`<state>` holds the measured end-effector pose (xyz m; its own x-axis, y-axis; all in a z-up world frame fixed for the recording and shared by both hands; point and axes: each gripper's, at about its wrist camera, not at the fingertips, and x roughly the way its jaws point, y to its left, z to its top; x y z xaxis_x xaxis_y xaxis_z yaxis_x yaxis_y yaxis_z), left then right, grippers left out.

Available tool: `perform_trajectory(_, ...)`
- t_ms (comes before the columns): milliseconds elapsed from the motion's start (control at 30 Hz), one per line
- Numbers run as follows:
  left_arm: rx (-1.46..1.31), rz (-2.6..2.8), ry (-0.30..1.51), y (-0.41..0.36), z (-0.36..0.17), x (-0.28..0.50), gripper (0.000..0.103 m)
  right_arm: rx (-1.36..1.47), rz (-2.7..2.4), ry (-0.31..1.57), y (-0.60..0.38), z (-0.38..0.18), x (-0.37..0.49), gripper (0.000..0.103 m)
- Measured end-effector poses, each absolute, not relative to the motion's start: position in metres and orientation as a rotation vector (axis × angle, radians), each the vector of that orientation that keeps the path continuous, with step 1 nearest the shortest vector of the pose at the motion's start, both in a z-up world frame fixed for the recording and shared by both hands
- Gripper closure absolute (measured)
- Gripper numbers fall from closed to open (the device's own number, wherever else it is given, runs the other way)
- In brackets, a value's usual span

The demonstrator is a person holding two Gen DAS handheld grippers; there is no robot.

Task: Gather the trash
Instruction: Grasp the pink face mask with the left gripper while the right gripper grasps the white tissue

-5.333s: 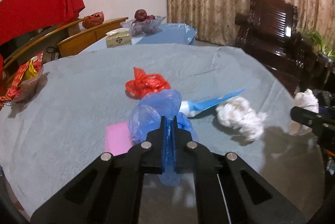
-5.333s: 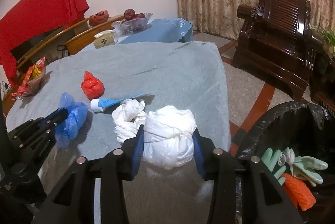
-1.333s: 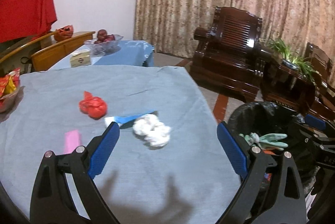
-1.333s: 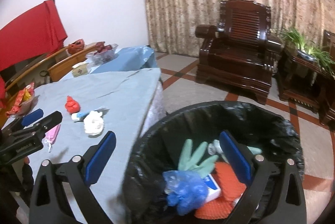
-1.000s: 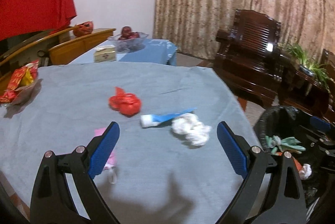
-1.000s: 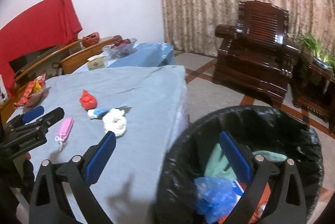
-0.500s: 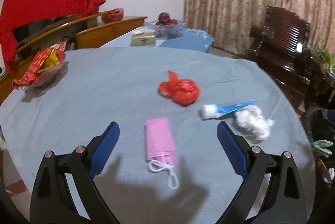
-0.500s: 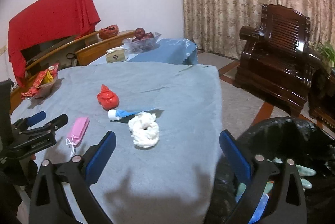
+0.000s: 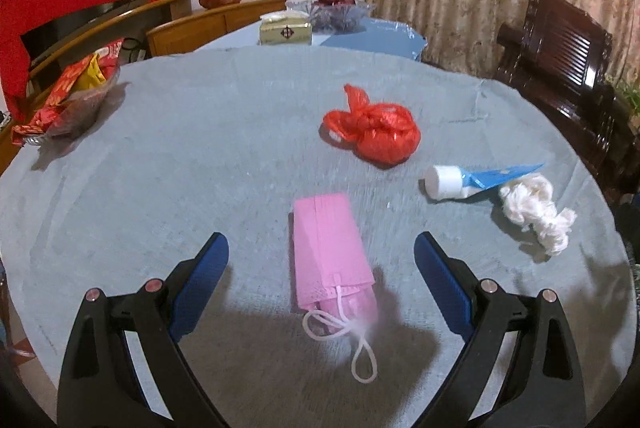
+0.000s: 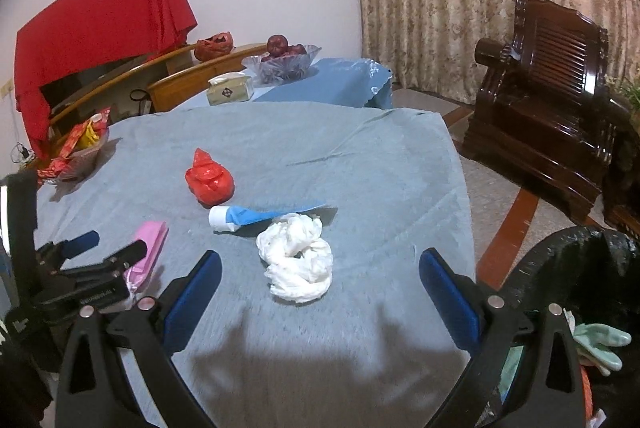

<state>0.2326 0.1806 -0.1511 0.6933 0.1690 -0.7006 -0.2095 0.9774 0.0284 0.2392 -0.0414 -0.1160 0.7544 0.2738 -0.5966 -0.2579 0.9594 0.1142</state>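
A folded pink face mask (image 9: pixel 330 256) with white ear loops lies on the grey-blue tablecloth (image 9: pixel 200 147), between the wide-open jaws of my left gripper (image 9: pixel 320 252), which hovers over it untouched. Beyond it sit a knotted red plastic bag (image 9: pixel 376 133), a blue-and-white tube (image 9: pixel 472 179) and a crumpled white tissue wad (image 9: pixel 536 207). My right gripper (image 10: pixel 320 268) is open and empty, framing the tissue wad (image 10: pixel 298 260). The tube (image 10: pixel 256 216), red bag (image 10: pixel 210 181), mask (image 10: pixel 148 248) and left gripper (image 10: pixel 104 252) appear to its left.
A black-lined trash bin (image 10: pixel 580 268) holding green gloves (image 10: pixel 596 344) stands off the table's right edge. A snack bowl (image 9: pixel 72 95) sits at the far left of the table. A tissue box (image 9: pixel 285 29) and fruit bowl (image 9: pixel 332 9) stand on a second table behind. A dark wooden armchair (image 10: pixel 560 107) is on the right.
Both grippers dropped their trash in the bin and swung back left over the table, open. The left one has closed in on the pink mask, the right one on the tissue wad.
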Motion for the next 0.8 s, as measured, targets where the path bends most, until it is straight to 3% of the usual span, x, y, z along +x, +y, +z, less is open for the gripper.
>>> perform_trajectory(100,-0.056,0.218,0.802,0.179,-0.158,0.237,0.013,0.026,0.290,0.660,-0.040,-0.118,0.244,0.006)
perform_trajectory(167,-0.068,0.207,0.824,0.181,-0.162,0.241,0.026,0.029,0.290,0.665,-0.040,-0.120,0.246,0.006)
perform_trajectory(333,-0.084,0.186,0.876,0.180,-0.172,0.247,0.040,0.033,0.289,0.678,-0.040,-0.126,0.249,0.006)
perform_trajectory(433,-0.103,0.171,0.893,0.181,-0.175,0.248,0.061,0.035,0.288,0.685,-0.040,-0.128,0.250,0.006)
perform_trajectory(667,-0.107,0.147,0.881,0.179,-0.173,0.247,0.086,0.036,0.297,0.694,-0.035,-0.132,0.253,0.006)
perform_trajectory(800,-0.129,0.147,0.852,0.181,-0.167,0.244,0.090,0.032,0.300,0.698,-0.032,-0.134,0.257,0.006)
